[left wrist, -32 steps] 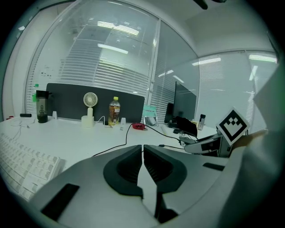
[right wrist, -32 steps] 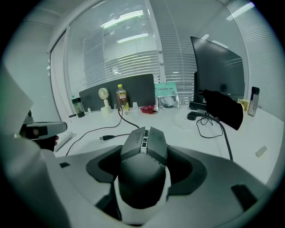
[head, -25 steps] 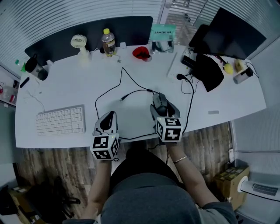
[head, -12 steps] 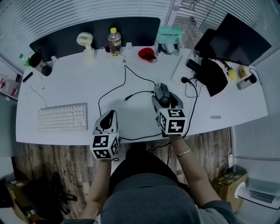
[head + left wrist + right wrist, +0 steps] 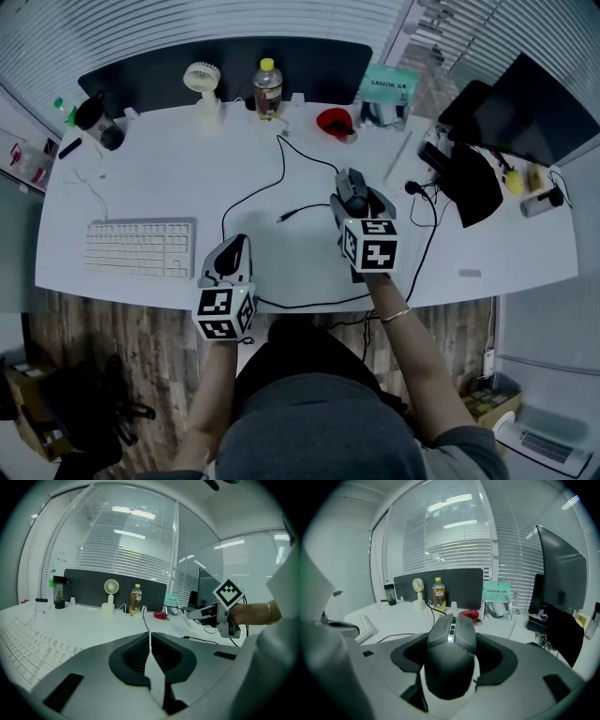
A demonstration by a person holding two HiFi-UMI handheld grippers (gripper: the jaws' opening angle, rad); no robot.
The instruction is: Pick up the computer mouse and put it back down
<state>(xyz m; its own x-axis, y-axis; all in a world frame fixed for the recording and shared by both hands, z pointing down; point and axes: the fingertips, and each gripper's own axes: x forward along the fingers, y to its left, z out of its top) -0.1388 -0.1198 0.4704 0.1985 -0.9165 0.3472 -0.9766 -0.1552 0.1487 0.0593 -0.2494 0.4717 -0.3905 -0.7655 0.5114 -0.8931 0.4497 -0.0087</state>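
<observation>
My right gripper (image 5: pixel 353 190) clamps the computer mouse (image 5: pixel 450 665) over the white desk (image 5: pixel 159 192); left gripper (image 5: pixel 150 651) closed, empty; blinds (image 5: pixel 141 28) behind the desk.

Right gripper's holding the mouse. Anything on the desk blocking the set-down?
Nothing visible does. The desk around the mouse in the right gripper looks bare. The nearest thing, a loose cable end, lies just to its left.

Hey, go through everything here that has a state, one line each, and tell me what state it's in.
right gripper: shut on the computer mouse.
computer mouse: clamped between the jaws, apparently lifted off the desk.
left gripper: shut, empty.
monitor: screen dark.
bottle: upright, yellow cap on.
desk fan: upright; spinning or not, cannot tell.
</observation>
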